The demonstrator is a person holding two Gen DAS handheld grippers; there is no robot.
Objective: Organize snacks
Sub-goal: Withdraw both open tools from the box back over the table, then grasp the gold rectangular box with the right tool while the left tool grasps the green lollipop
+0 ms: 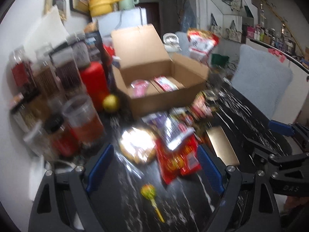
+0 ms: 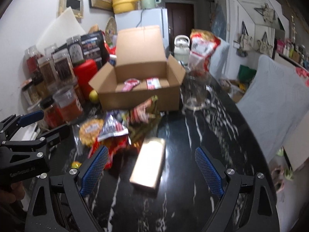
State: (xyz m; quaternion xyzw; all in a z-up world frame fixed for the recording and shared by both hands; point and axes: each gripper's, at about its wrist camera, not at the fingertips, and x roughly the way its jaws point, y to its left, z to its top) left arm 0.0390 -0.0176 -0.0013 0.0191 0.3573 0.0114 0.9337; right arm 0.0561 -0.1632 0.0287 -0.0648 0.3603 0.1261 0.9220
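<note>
An open cardboard box (image 1: 154,89) (image 2: 141,94) stands on the black marble table (image 1: 241,116) (image 2: 202,135) with two pink packets inside. A pile of snack packets (image 1: 173,135) (image 2: 123,127) lies in front of it. A red packet (image 1: 177,160) and a round cookie pack (image 1: 137,147) lie just ahead of my left gripper (image 1: 154,170), which is open and empty. A lollipop (image 1: 149,195) lies between its fingers. A gold box (image 2: 149,162) lies ahead of my open, empty right gripper (image 2: 151,170).
Jars and a red canister (image 1: 94,83) crowd the left side against the wall. A yellow fruit (image 1: 110,102) sits beside the box. A glass vessel with a red-white bag (image 2: 200,58) stands at the box's right. A grey padded chair (image 2: 276,104) flanks the table's right edge.
</note>
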